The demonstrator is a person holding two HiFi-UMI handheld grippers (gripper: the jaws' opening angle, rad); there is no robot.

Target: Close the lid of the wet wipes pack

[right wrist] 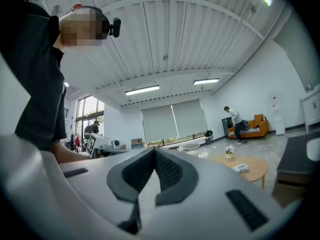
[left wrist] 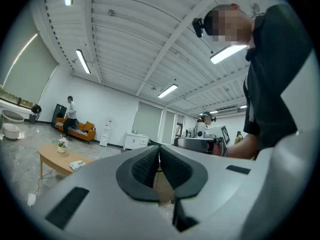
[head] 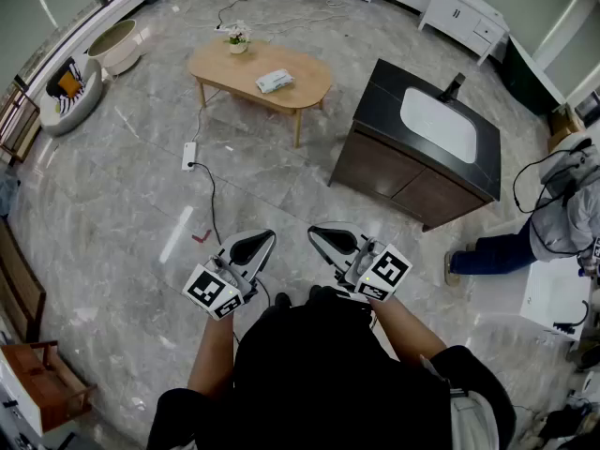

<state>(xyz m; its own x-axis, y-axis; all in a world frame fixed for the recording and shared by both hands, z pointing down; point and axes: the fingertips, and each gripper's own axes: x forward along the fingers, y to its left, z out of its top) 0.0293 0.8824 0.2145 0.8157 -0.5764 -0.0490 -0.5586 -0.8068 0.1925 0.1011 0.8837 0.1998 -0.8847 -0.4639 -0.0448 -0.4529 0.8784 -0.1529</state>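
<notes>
The wet wipes pack (head: 274, 81) lies on an oval wooden coffee table (head: 225, 68), far across the floor from me. It shows small as a white pack (left wrist: 77, 164) in the left gripper view and as a white pack (right wrist: 240, 168) in the right gripper view. My left gripper (head: 267, 237) and right gripper (head: 314, 232) are held close to my body, tilted upward, well short of the table. Both are shut with nothing between the jaws. The left gripper (left wrist: 159, 149) and the right gripper (right wrist: 154, 152) show their dark pads pressed together.
A small flower pot (head: 237, 39) stands on the table's far end. A dark cabinet with a white sink (head: 438, 124) sits to the right. A power strip and cable (head: 190, 155) lie on the marble floor. A person (head: 548, 223) crouches at the right. An orange sofa (right wrist: 253, 127) stands by the far wall.
</notes>
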